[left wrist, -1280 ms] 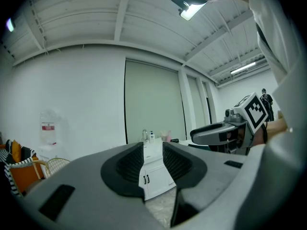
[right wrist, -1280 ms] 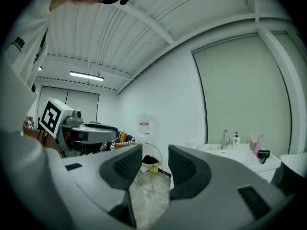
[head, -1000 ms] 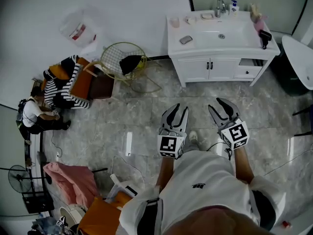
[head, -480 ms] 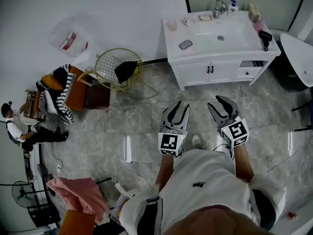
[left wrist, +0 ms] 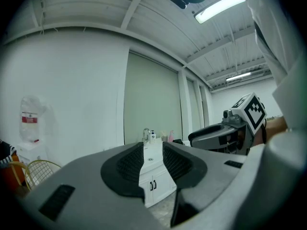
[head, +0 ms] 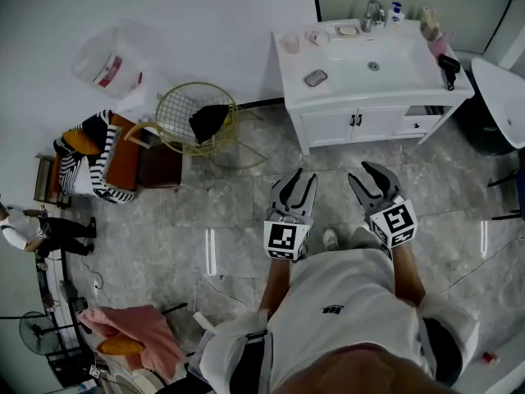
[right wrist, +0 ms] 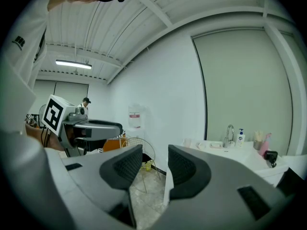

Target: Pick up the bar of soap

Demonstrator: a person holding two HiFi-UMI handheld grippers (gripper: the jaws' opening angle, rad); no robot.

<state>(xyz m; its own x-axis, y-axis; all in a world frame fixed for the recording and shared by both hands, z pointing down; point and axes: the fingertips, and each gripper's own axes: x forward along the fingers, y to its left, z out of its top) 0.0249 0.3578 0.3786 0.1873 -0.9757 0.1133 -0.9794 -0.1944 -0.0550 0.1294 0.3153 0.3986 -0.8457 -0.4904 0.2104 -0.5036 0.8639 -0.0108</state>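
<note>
Soap (head: 349, 30), as best we can tell, is the pale bar in the small dish at the back of the vanity top. It lies just left of the tap (head: 373, 11), well apart from both our grippers. Marbled floor tiles (head: 238, 212) fill most of the head view, with a white wall (head: 189, 23) behind them. Against that wall stands the white vanity (head: 328, 109) with its basin (head: 385, 60) and two cabinet doors. To its left is a round wire basket (head: 176, 109) with something dark in it, and farther left a chair (head: 123, 158) draped with striped cloth. We hold the left gripper (head: 299, 179) and the right gripper (head: 361, 175) side by side above the floor, both pointing towards the vanity. Each has its fingers spread with nothing between them. The left gap is the narrower one, and the vanity shows through it. A small grey pad (head: 315, 78) lies on the counter's front left, and a pump bottle (head: 397, 11) stands just right of the tap.
</note>
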